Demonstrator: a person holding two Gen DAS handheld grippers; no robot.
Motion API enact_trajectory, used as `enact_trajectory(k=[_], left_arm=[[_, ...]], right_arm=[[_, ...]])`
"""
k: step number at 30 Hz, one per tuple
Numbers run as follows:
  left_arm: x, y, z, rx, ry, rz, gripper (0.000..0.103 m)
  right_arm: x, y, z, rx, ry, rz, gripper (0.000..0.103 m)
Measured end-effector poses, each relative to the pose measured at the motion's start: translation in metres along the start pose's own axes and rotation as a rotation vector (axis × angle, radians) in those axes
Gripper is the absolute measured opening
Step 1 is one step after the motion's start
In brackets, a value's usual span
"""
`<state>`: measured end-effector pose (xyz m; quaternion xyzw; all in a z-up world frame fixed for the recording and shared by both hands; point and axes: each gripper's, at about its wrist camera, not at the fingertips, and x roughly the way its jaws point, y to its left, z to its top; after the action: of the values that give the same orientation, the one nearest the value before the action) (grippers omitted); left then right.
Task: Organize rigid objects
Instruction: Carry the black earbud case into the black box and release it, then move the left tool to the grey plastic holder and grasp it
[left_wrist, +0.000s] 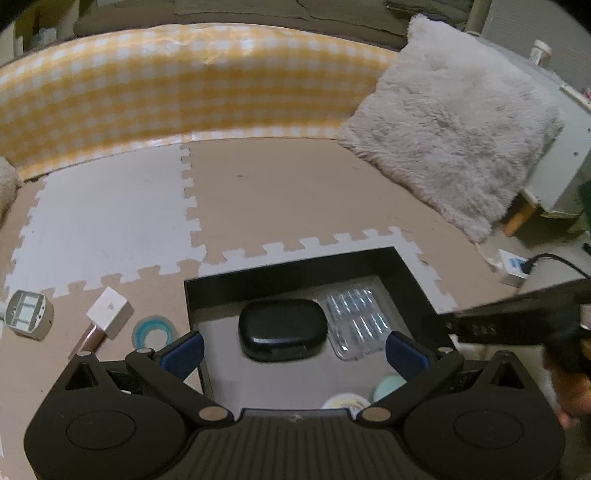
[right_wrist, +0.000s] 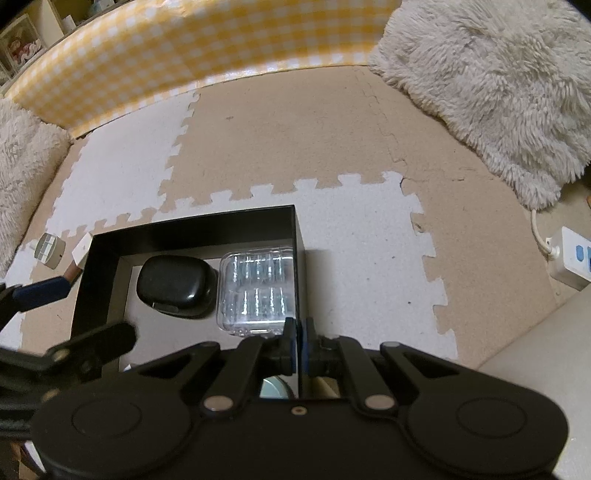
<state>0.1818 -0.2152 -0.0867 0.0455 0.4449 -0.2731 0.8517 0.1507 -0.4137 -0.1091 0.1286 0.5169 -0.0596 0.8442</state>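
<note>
Foam puzzle-mat floor (left_wrist: 258, 192) — left tongs (left_wrist: 293, 350) spread, right tongs (right_wrist: 298, 343) pinching rigid black box wall (right_wrist: 300, 266).

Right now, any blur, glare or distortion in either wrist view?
Left wrist: black case and clear pack in the box look soft; checked wall bows. Right wrist: sharper, glare streaks on the clear pack, dim warm light.
</note>
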Motion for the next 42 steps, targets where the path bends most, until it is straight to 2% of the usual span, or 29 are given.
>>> enact_trajectory(k=[7, 20, 23, 33, 39, 42], left_arm=[[-0.023, 0.014, -0.007, 0.052, 0.008, -0.009, 0.103], [-0.047, 0.053, -0.014, 0.135, -0.012, 0.023, 0.103], [-0.048, 0.064, -0.015, 0.15, -0.017, 0.053, 0.103], [-0.049, 0.128, -0.013, 0.114, -0.037, 0.041, 0.103], [-0.039, 0.17, -0.007, 0.108, -0.049, 0.112, 0.103], [-0.032, 0.191, -0.005, 0.109, -0.048, 0.138, 0.103]], right_arm=[[0.0, 0.001, -0.001, -0.008, -0.004, -0.004, 0.003], [0.0, -0.002, -0.001, 0.02, -0.007, 0.012, 0.004], [-0.001, -0.002, -0.003, 0.022, -0.013, 0.01, 0.004], [0.002, 0.002, -0.004, -0.006, -0.003, -0.016, 0.005], [0.002, 0.003, -0.005, -0.011, -0.004, -0.034, 0.005], [0.002, 0.004, -0.005, -0.018, -0.003, -0.053, 0.01]])
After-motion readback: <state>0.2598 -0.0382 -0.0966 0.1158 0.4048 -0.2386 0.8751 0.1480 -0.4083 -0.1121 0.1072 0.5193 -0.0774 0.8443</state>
